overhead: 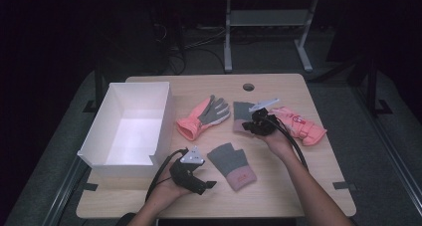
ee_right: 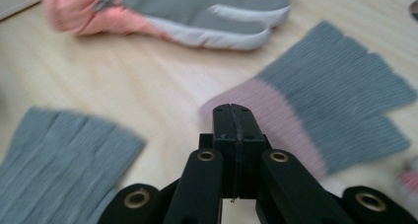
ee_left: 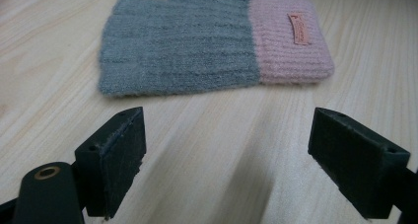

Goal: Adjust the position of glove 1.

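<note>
A grey knit glove with a pink cuff (overhead: pixel 231 164) (ee_left: pixel 197 41) lies flat near the table's front. My left gripper (overhead: pixel 204 185) (ee_left: pixel 226 135) hovers just left of it, open and holding nothing. A matching knit glove (overhead: pixel 241 111) (ee_right: pixel 335 105) lies farther back. My right gripper (overhead: pixel 249 126) (ee_right: pixel 231 110) is shut, its tip at the edge of that glove's pink cuff; no fabric shows between the jaws. A pink and grey padded glove (overhead: pixel 201 117) (ee_right: pixel 187 12) lies mid-table, and its pink partner (overhead: pixel 303 126) lies at the right, behind my right hand.
An open white box (overhead: pixel 137 96) with nothing in it stands on the table's left side. A round cable hole (overhead: pixel 248 87) sits near the back edge. Bare wood runs along the front and the right side.
</note>
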Tool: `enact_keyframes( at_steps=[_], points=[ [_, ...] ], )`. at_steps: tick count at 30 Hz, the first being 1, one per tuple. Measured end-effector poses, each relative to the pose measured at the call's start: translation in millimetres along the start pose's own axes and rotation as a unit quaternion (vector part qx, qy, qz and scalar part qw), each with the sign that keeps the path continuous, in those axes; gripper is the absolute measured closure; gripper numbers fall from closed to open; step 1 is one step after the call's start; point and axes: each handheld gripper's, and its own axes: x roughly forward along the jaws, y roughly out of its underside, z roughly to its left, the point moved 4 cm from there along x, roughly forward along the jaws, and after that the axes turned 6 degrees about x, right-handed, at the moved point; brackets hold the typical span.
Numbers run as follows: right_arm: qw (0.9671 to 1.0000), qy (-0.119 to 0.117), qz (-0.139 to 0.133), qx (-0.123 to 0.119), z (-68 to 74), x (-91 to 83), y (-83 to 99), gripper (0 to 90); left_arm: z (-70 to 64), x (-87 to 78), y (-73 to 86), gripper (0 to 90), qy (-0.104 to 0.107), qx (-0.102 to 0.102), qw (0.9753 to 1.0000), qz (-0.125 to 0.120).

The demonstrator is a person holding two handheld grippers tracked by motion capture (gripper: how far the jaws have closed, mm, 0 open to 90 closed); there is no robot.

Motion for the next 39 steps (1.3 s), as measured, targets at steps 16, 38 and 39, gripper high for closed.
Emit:
enact_keyframes(
  at_steps=[16,38,39],
  points=[
    [0.9993,-0.004,0.026,0.027,-13.3,34.1,1.7,89.9,-1.2,1.1,0.0,14.2,0.003,-0.002,1.0,-0.004],
    [0.9992,0.003,0.039,0.005,-16.0,-11.7,45.9,89.9,-1.2,3.7,0.9,14.2,0.006,-0.004,1.0,-0.003],
    [0.9991,0.002,0.04,0.009,-18.0,-15.7,49.8,89.9,-1.5,3.1,0.7,14.2,0.003,-0.002,1.0,-0.005]
  ],
)
